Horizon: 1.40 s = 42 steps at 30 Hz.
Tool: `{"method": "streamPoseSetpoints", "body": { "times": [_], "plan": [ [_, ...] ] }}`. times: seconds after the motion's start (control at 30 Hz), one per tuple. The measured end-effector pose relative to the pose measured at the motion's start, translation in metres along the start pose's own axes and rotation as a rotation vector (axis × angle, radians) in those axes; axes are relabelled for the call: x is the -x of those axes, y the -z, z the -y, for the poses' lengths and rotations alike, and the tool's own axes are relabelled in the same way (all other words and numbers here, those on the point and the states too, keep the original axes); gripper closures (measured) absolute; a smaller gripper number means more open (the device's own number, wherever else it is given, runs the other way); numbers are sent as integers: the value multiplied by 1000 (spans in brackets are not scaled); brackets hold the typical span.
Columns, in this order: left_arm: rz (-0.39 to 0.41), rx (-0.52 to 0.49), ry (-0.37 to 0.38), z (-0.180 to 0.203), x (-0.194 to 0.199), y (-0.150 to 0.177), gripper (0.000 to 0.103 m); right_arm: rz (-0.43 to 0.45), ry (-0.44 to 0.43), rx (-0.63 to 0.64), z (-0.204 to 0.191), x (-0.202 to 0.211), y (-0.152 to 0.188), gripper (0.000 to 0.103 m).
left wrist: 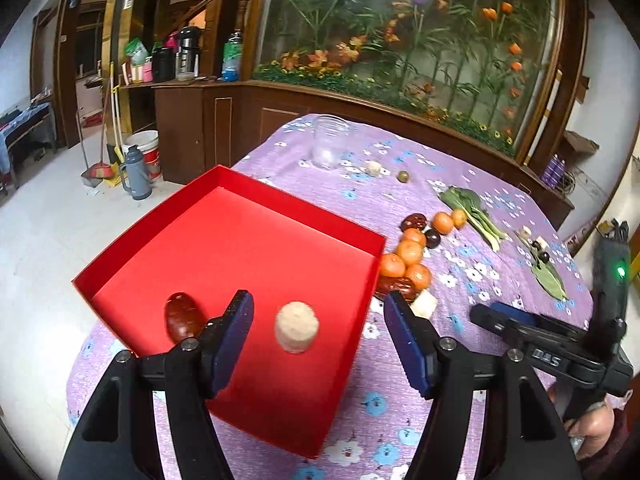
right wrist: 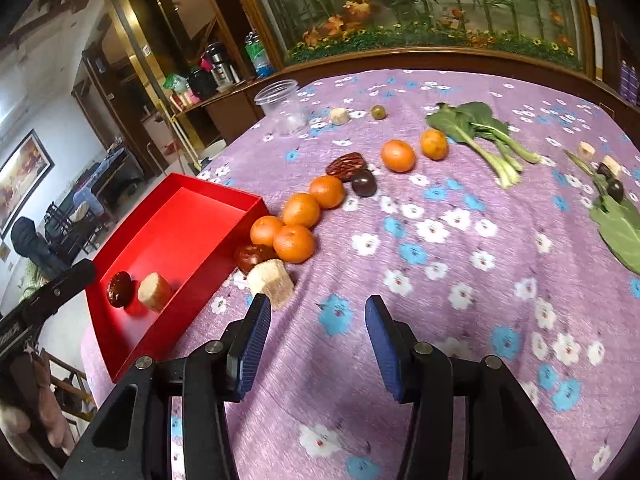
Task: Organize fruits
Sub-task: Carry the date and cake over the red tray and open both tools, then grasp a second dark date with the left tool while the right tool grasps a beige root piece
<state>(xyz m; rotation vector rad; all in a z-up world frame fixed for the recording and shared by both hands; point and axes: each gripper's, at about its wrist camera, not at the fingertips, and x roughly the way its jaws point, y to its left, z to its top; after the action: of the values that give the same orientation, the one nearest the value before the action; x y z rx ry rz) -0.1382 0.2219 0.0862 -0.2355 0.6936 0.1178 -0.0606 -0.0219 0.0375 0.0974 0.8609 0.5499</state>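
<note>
Both tongs spread, nothing pinched.
left gripper [left wrist: 318,332] hangs over red box [left wrist: 168,216] at the table edge; date [left wrist: 182,317] and pale chunk [left wrist: 296,327] lie inside. right gripper [right wrist: 316,340] sits over bare cloth [right wrist: 460,320]; tangerines [right wrist: 294,222] line the box's right wall.

I see a clear plastic jar [right wrist: 280,105] on the purple flowered tablecloth [right wrist: 460,280]. A green vegetable [right wrist: 480,132] lies near it.
</note>
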Motion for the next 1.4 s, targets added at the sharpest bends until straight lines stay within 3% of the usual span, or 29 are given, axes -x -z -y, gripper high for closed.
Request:
{"method": "streamPoseSetpoints", "body": {
  "times": [0.1, 0.23, 0.37, 0.43, 0.6, 0.67, 0.8, 1.03, 1.07, 1.17, 1.37, 1.4],
  "plan": [
    [-3, -12, 6, 6, -2, -1, 36, -15, -6, 50, -14, -18, -7, 48],
    [-15, -10, 15, 8, -6, 0, 36, -37, 51, 150, -40, -52, -17, 29],
    [-32, -10, 25, 8, -12, 1, 36, -56, 118, 217, -50, -74, -19, 29],
    [-34, -10, 35, 9, -14, 2, 36, -47, 167, 207, -39, -74, -23, 25],
    [-33, -17, 89, 15, -16, 2, 36, 5, 271, 40, 20, -41, -39, 25],
    [-30, -30, 108, 20, -17, 2, 36, 14, 239, 1, 41, -23, -36, 25],
    [-57, -41, 156, 35, -26, 3, 36, 35, 258, -15, 61, 2, -27, 25],
    [-88, -85, 205, 61, -46, -4, 36, 10, 90, 2, 47, -11, -22, 27],
    [-90, -88, 215, 63, -50, -7, 38, 9, 72, 22, 40, -16, -24, 29],
    [-115, -105, 232, 71, -64, -13, 59, -13, 49, 75, 21, -35, -25, 37],
    [-172, -156, 229, 88, -92, -10, 62, -40, 60, 112, 10, -62, -21, 43],
    [-182, -159, 231, 90, -96, -10, 62, -44, 56, 111, 10, -62, -21, 48]
  ]
}}
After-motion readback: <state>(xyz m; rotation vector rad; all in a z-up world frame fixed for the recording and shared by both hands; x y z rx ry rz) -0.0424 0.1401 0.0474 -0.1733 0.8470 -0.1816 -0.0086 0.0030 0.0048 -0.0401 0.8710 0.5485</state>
